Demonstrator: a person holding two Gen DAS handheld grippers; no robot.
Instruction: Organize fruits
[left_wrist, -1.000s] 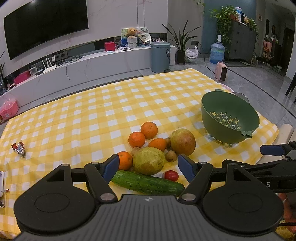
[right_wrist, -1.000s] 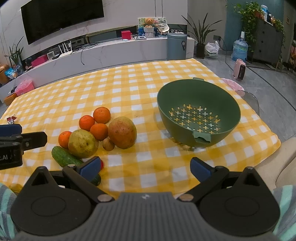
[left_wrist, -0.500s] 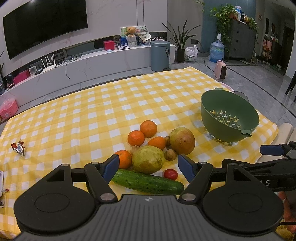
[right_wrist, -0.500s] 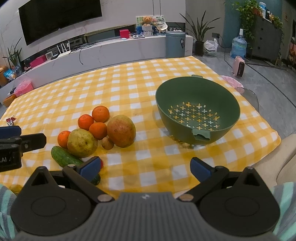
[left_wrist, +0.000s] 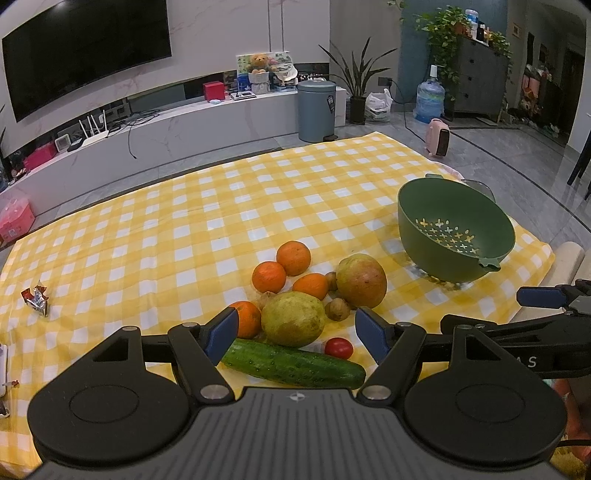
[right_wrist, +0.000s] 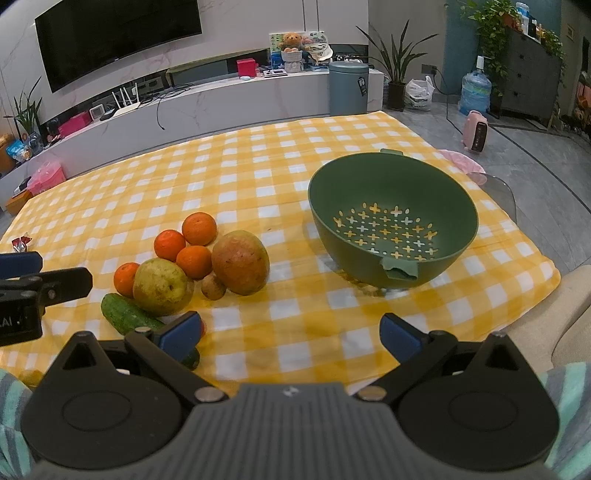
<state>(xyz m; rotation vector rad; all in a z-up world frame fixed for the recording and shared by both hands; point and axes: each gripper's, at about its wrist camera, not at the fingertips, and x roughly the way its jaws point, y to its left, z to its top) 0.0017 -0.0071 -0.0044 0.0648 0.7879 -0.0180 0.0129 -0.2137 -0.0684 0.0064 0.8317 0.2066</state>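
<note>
Left wrist view: the left tool (left_wrist: 295, 330) hangs released over the fruit pile (left_wrist: 295, 317) on the near counter (left_wrist: 147, 229). Right wrist view: the right tool (right_wrist: 290, 332) is released too; the colander (right_wrist: 391, 184) stands empty, far right. No fruit is picked yet; next a tool must close on one.

A: What kind of place is this?
B: A home living room. A large wall-mounted television (right_wrist: 118, 35) hangs above a long white media console (right_wrist: 207, 107).
A: Anything else homely?
B: Right of the television: a teddy bear (right_wrist: 293, 41), a potted plant (right_wrist: 397, 62), a water jug (right_wrist: 476, 90).
</note>
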